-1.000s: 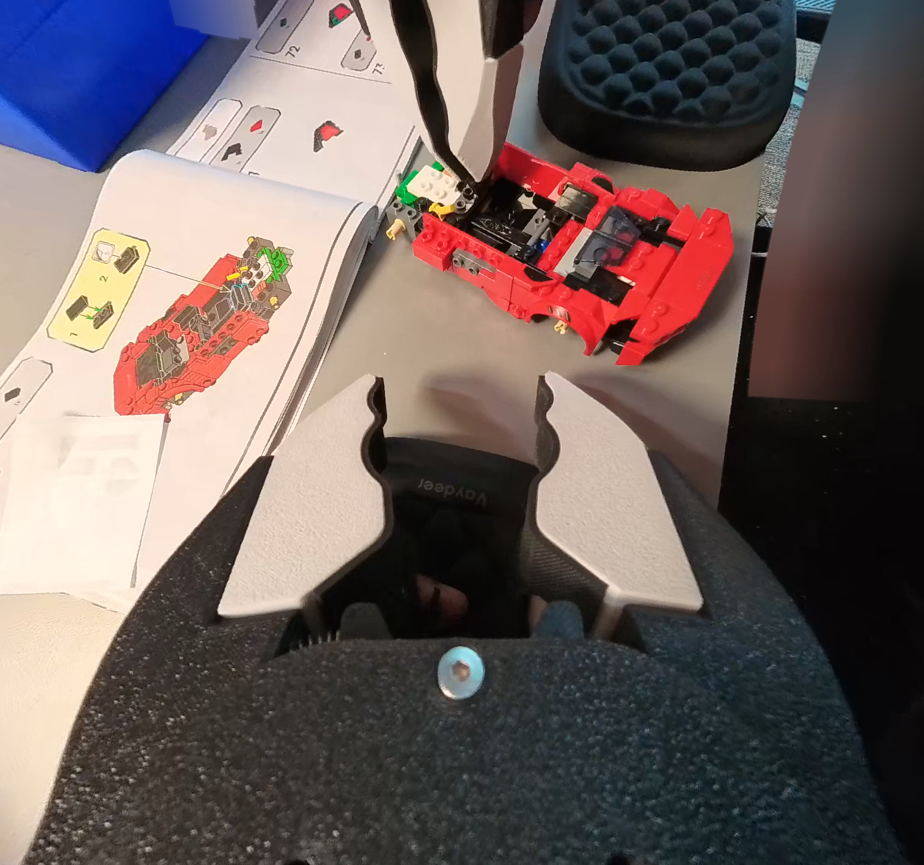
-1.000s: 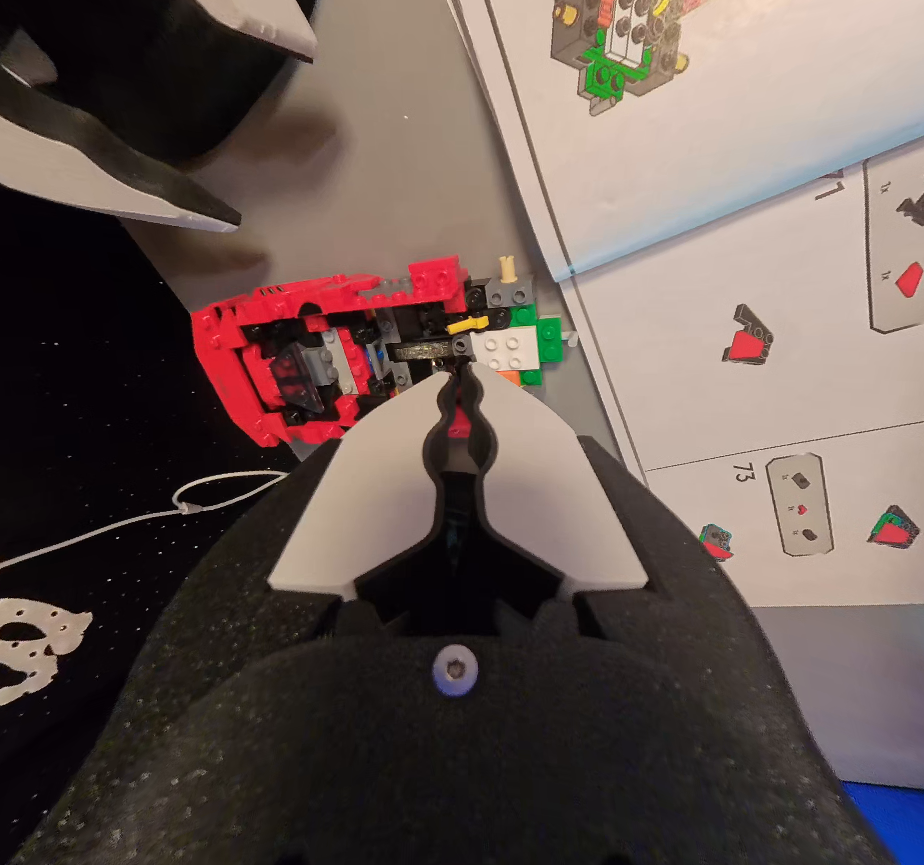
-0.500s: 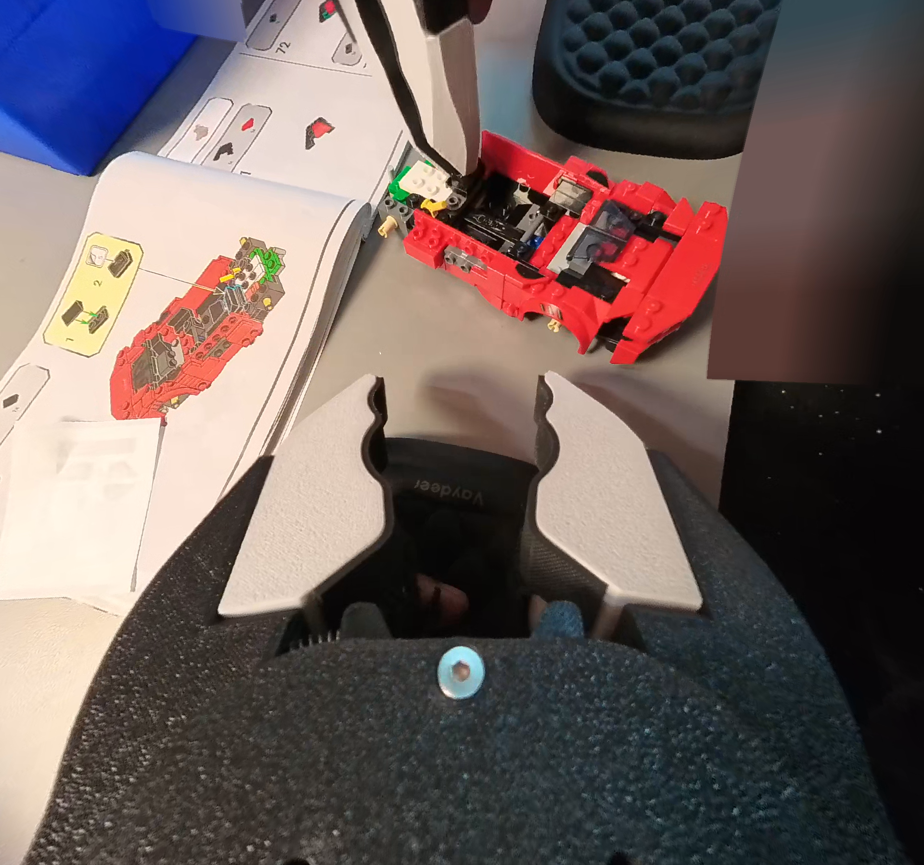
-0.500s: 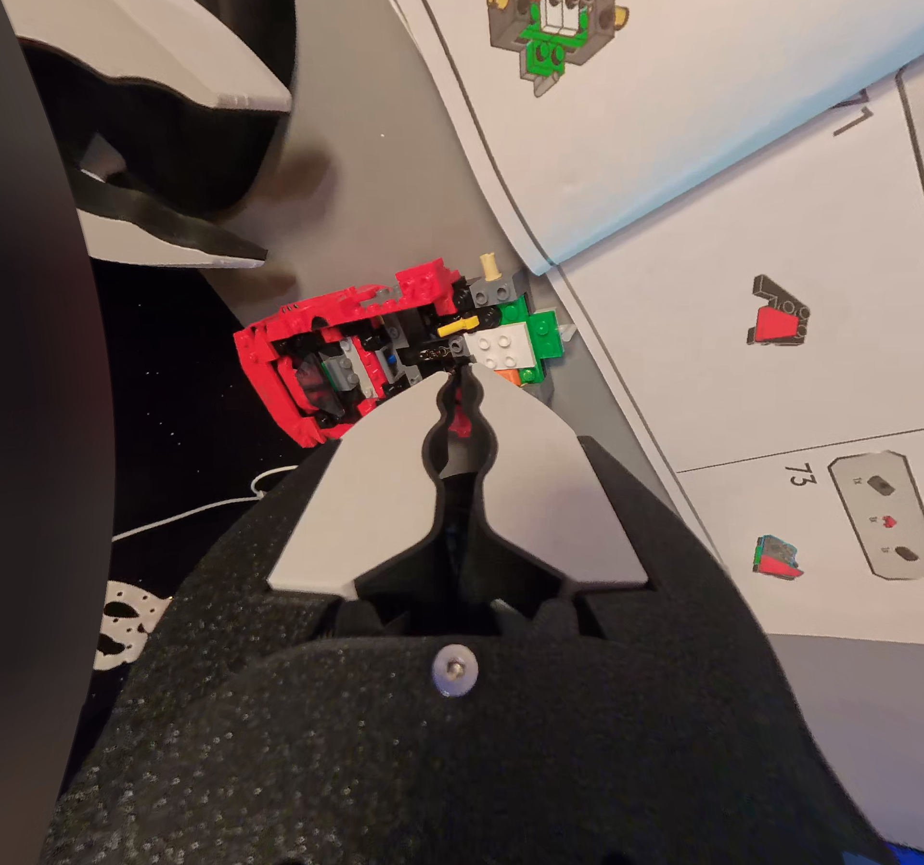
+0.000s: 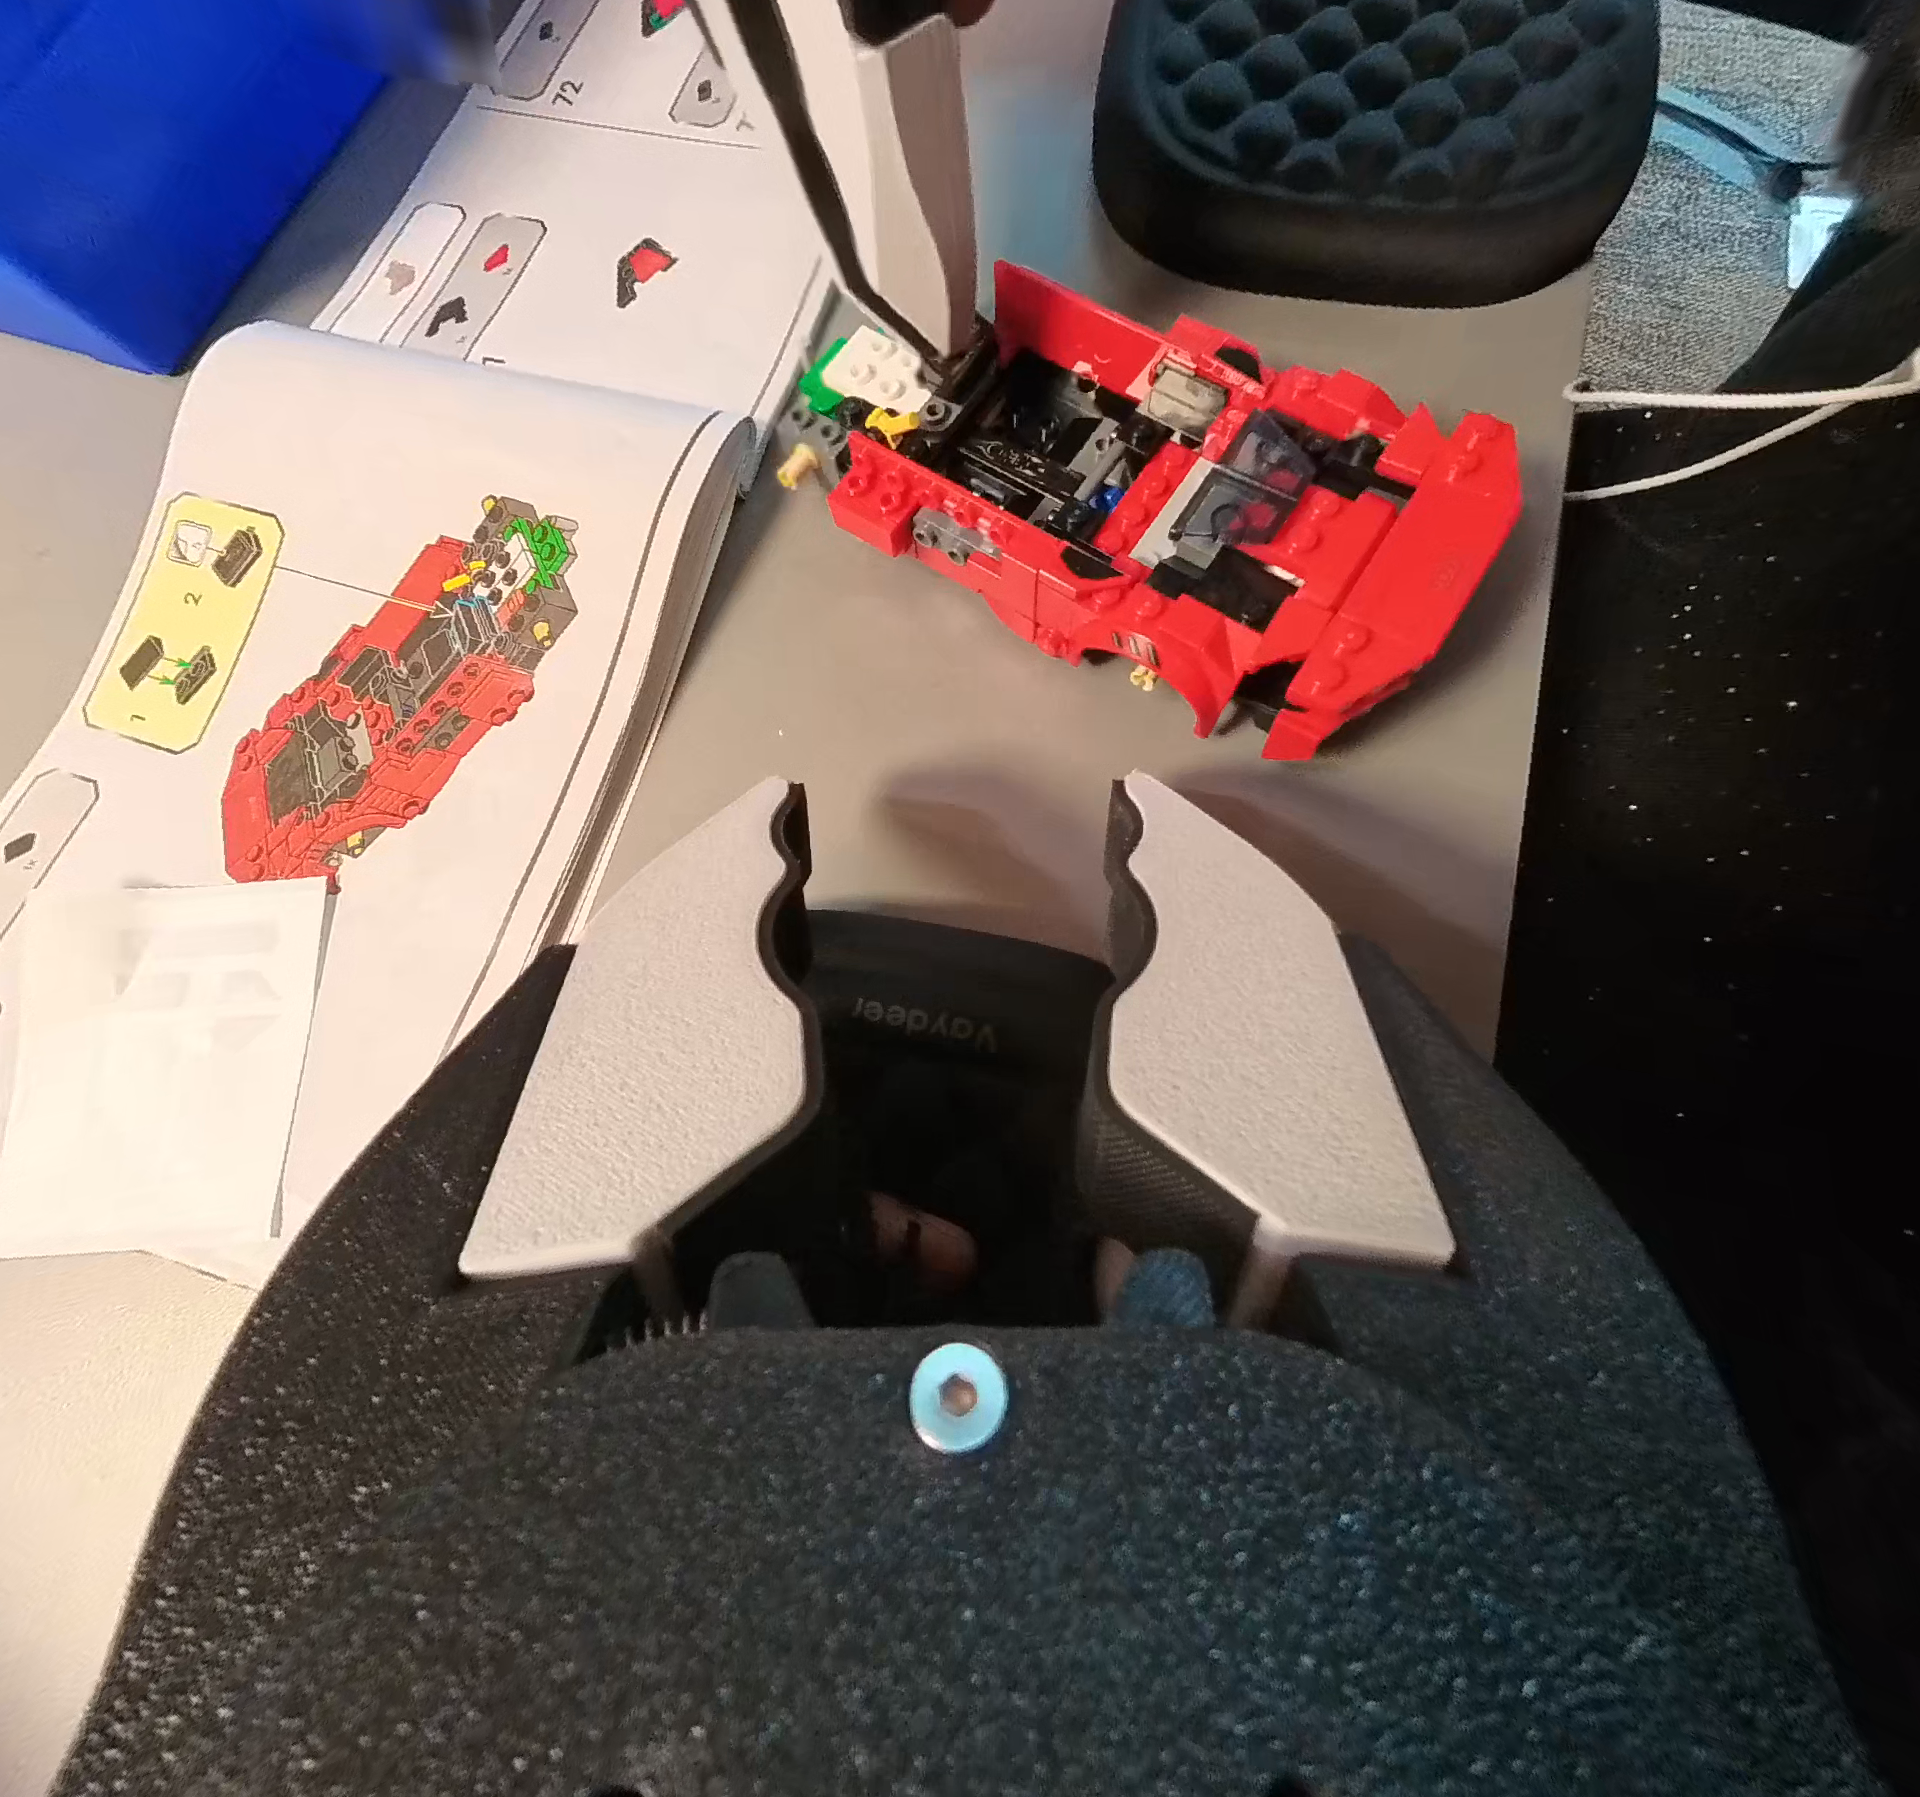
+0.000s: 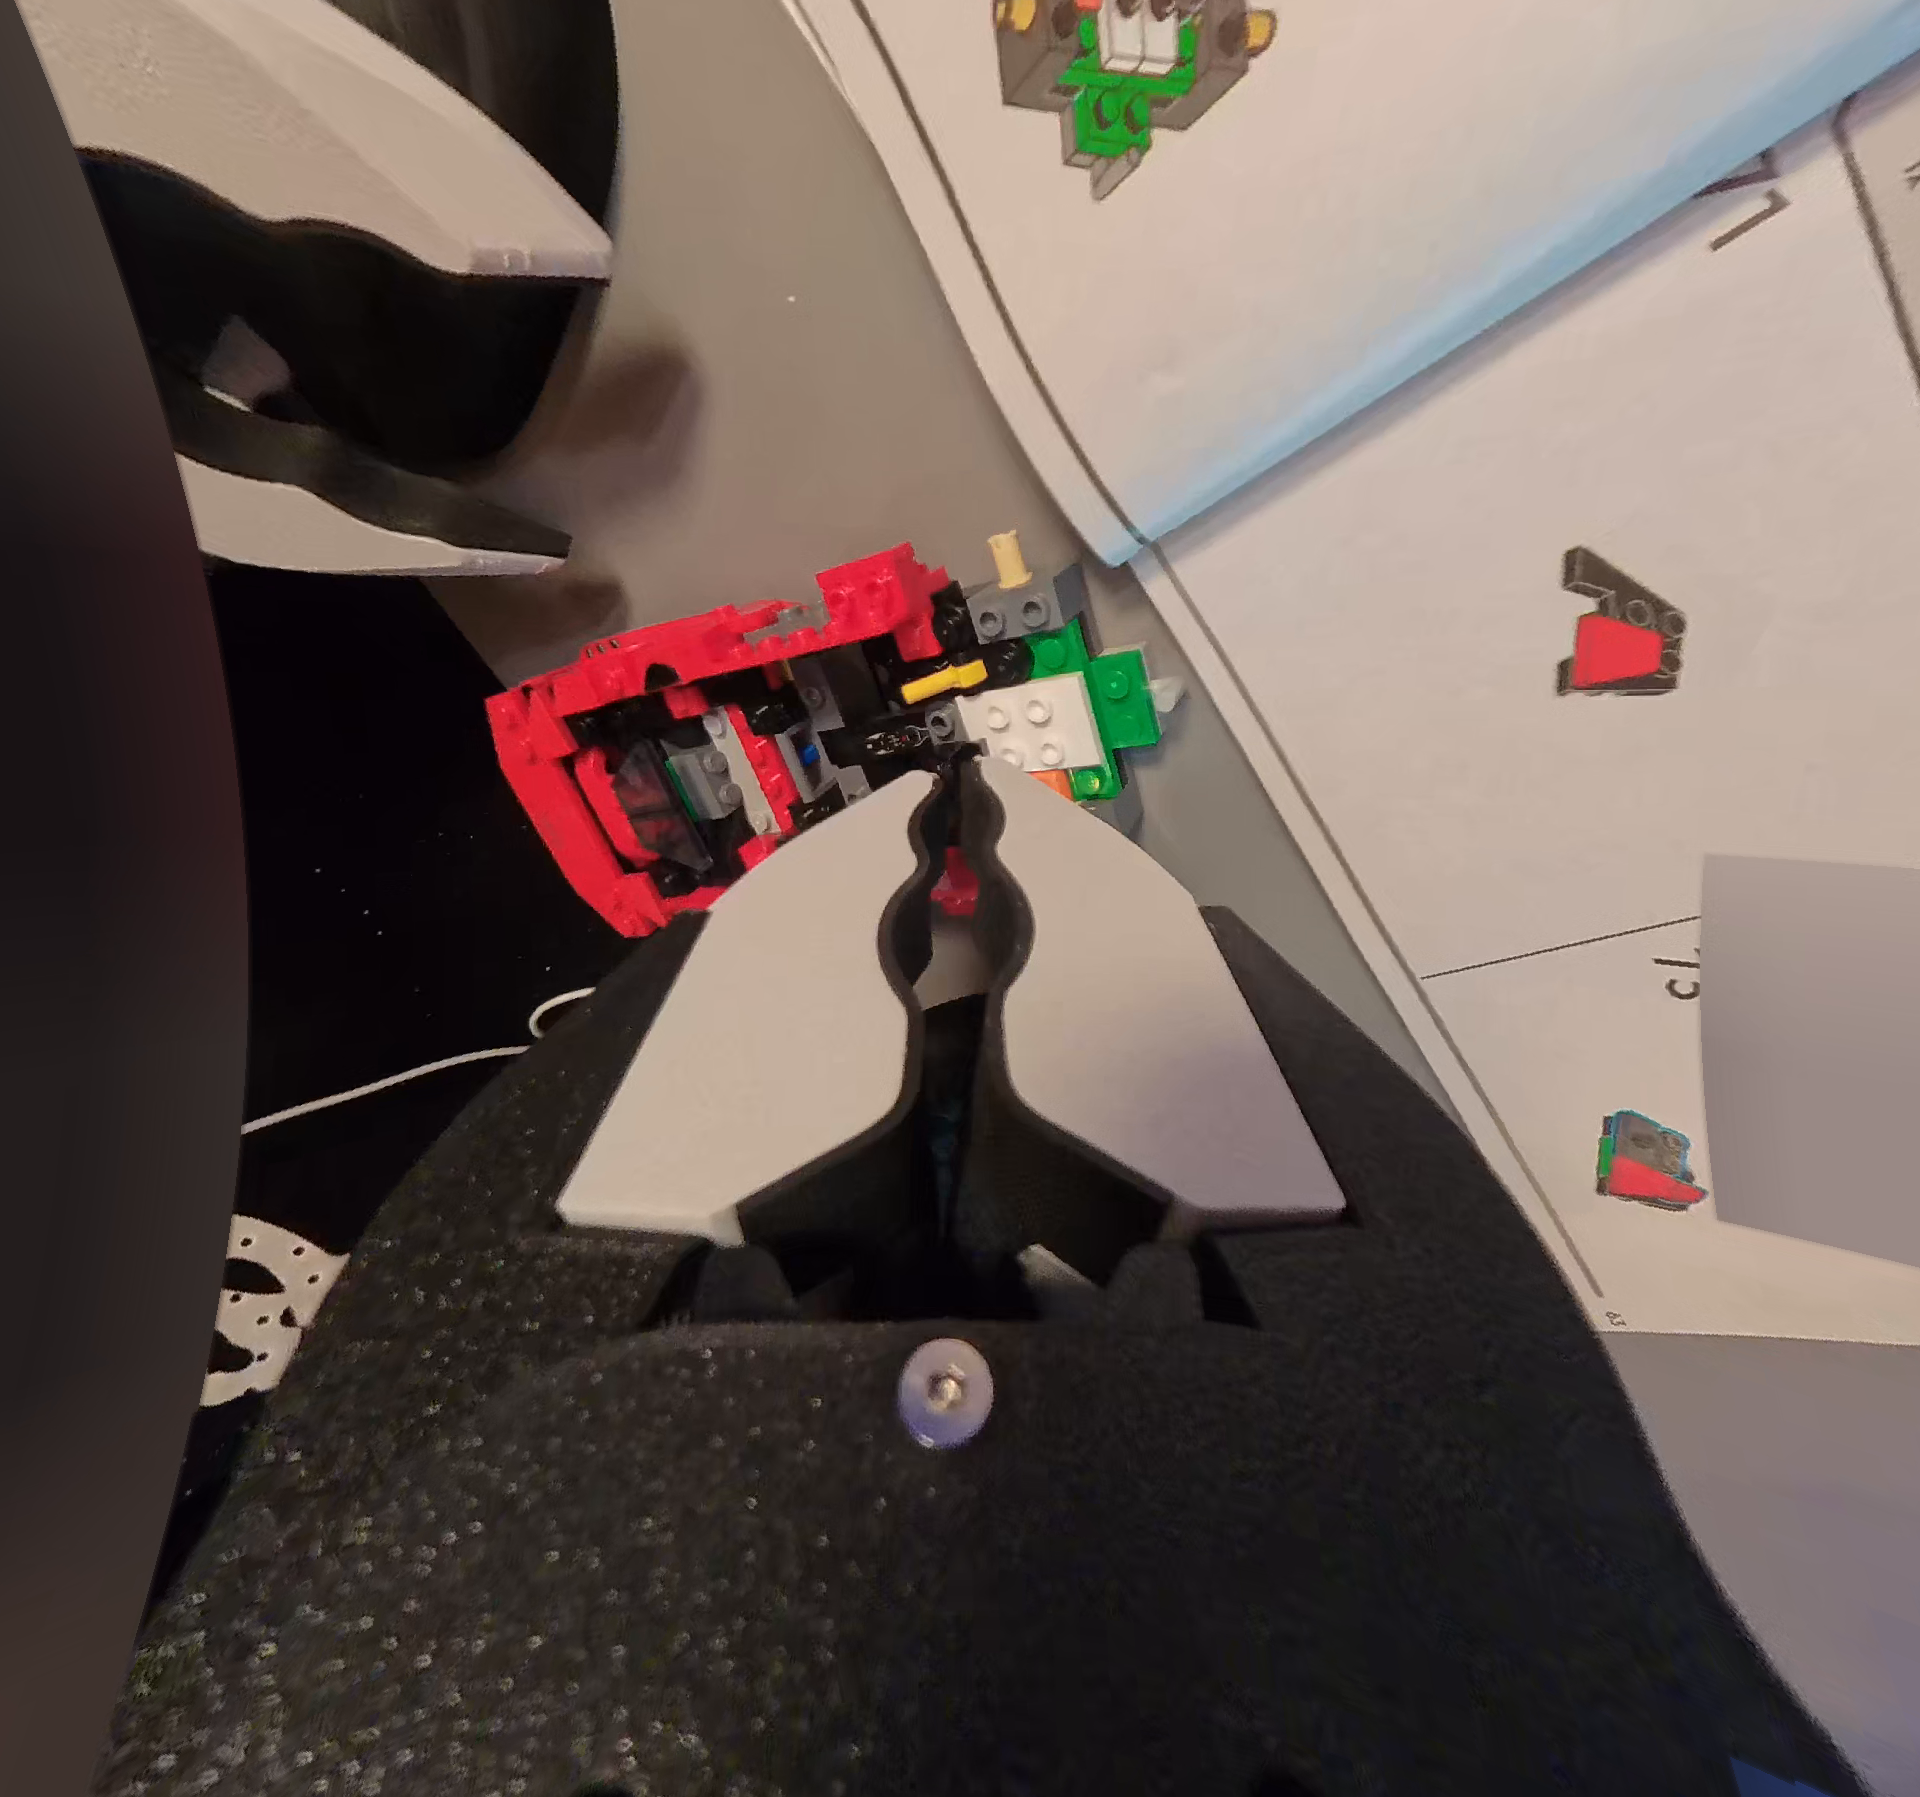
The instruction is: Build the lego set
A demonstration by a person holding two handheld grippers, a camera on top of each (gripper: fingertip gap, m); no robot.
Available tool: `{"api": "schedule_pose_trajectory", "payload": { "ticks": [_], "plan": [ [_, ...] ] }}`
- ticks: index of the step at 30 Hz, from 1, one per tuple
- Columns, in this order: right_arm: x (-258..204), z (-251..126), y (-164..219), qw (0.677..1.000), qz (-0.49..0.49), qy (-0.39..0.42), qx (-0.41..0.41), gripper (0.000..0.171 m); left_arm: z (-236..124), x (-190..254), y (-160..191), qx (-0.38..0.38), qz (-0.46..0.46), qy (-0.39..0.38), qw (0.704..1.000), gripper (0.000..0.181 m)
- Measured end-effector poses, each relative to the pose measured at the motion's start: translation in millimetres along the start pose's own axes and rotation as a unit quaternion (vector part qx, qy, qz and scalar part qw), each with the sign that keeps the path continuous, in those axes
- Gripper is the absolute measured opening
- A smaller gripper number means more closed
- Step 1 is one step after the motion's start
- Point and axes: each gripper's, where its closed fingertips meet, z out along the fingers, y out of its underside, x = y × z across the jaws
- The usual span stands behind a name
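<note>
my right gripper is pinched together, tips down on the red lego car by its white plate; left gripper hangs wide apart nearby; car's beside the manual on the grey desk

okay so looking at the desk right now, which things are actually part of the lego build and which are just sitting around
Part of the build:
red lego car
open instruction booklet
right gripper, tips closed at the car's front end
left gripper, open, held back

Just lying about:
black wrist rest
blue box
white cord
</note>
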Motion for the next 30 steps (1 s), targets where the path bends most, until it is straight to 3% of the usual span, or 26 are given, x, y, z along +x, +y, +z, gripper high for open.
{"api": "schedule_pose_trajectory", "payload": {
  "ticks": [8, 18, 23, 30],
  "plan": [
    [-1.7, 1.5, -1.0, 1.0, -0.006, 0.023, 0.002, 0.002, -0.8, 1.0, 0.6, -0.001, 0.0, -0.001, 1.0, 0.055],
    [-4.0, 4.3, -2.2, 0.994, -0.021, 0.11, 0.01, 0.004, 1.8, 0.1, 1.8, -0.008, 0.003, 0.001, 1.0, 0.054],
    [-4.3, 4.8, -2.2, 0.997, -0.01, 0.069, 0.037, 0.004, 1.5, 0.7, 1.6, -0.008, 0.002, 0.002, 1.0, 0.054],
    [-4.2, 5.0, -2.5, 0.992, -0.041, 0.114, 0.045, 0.005, 1.1, 0.1, 1.7, -0.009, -0.005, 0.006, 1.0, 0.053]
  ]
}}
